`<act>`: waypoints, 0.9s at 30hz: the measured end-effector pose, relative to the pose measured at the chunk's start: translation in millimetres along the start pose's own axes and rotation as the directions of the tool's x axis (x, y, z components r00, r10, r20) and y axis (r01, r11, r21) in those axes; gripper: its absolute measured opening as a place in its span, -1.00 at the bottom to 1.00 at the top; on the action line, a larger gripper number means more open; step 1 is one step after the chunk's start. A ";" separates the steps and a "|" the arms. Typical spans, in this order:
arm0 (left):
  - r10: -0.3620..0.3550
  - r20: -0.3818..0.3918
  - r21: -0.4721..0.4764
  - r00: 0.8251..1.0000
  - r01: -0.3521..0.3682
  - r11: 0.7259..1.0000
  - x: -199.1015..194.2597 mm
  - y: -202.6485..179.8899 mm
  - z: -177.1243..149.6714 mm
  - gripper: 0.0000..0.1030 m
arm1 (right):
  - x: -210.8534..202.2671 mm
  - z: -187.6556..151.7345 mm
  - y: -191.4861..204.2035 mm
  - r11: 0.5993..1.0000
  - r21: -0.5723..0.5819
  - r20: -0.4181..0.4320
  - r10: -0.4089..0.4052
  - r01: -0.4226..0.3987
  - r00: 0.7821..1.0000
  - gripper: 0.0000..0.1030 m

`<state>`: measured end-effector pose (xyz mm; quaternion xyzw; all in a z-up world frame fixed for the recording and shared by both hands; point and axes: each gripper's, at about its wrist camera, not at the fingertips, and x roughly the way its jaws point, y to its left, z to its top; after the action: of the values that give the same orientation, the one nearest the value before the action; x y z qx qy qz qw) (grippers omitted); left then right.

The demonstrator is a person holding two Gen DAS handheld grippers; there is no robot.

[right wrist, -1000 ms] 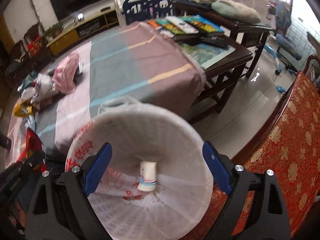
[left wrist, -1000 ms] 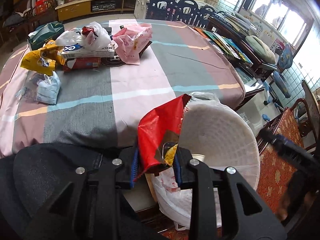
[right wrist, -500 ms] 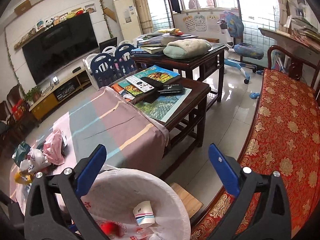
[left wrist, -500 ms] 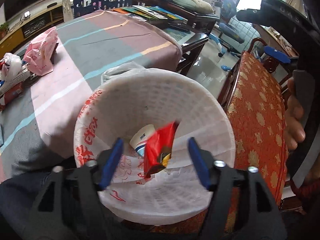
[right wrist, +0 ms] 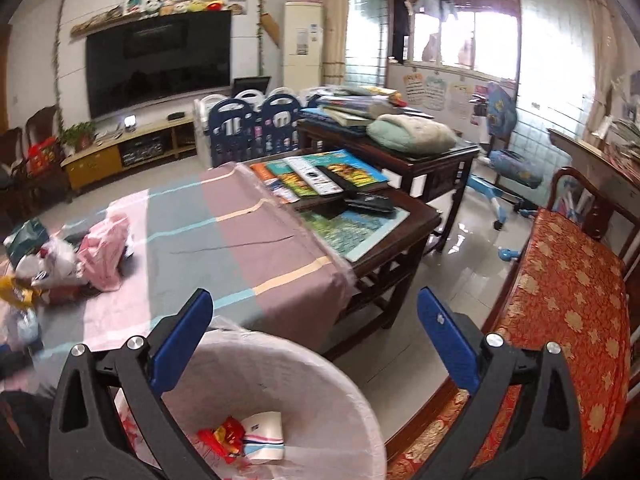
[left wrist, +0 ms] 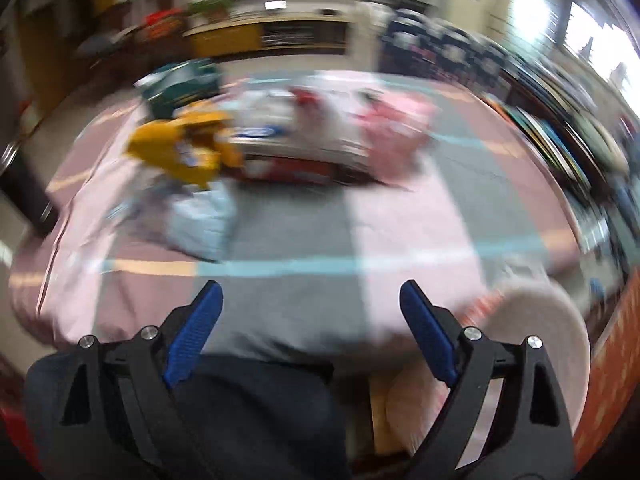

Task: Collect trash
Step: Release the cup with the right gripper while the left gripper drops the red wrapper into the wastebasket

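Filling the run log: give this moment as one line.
left gripper: opening, empty | right gripper: open, empty | red snack wrapper: in white lined bin | striped table: trash remains

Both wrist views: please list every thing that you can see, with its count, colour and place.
bin: one, white, lined, beside the table's near edge
wrapper: one, red, in the bin
cup: one, white, in the bin beside the wrapper
table: one, striped cloth, centre
pink bag: one, on the table's far left
yellow bag: one, on the table, blurred
box: one, red, on the table, blurred
books: several, coloured, on the dark table behind
TV: one, black, on the wall
bench: one, red and gold, right
left gripper: black, blue pads, opening, nothing between them
right gripper: black, blue pads, open, above the bin
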<state>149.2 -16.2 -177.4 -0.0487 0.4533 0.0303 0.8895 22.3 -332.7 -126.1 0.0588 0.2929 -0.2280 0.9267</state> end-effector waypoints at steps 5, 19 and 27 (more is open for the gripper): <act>0.069 -0.055 -0.280 0.996 -0.082 0.956 52.8 71.5 35.0 0.75 | 13.5 -5.7 27.7 0.985 -0.048 -0.131 0.157 -0.164 0.979 0.93; 0.140 -0.103 -0.338 0.985 -0.166 0.926 113.8 90.9 59.5 0.40 | 20.1 -23.2 68.3 0.963 -0.125 -0.244 0.204 -0.239 0.948 0.93; 0.099 -0.054 -0.339 0.994 -0.112 0.934 93.3 81.9 47.4 -0.41 | 11.1 -21.2 76.3 0.956 -0.153 -0.226 0.213 -0.250 0.951 0.93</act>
<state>234.0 71.5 -230.1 -0.1782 0.4591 0.1553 0.8564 54.3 -264.0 -151.7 0.0325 0.3979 -0.0825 0.9131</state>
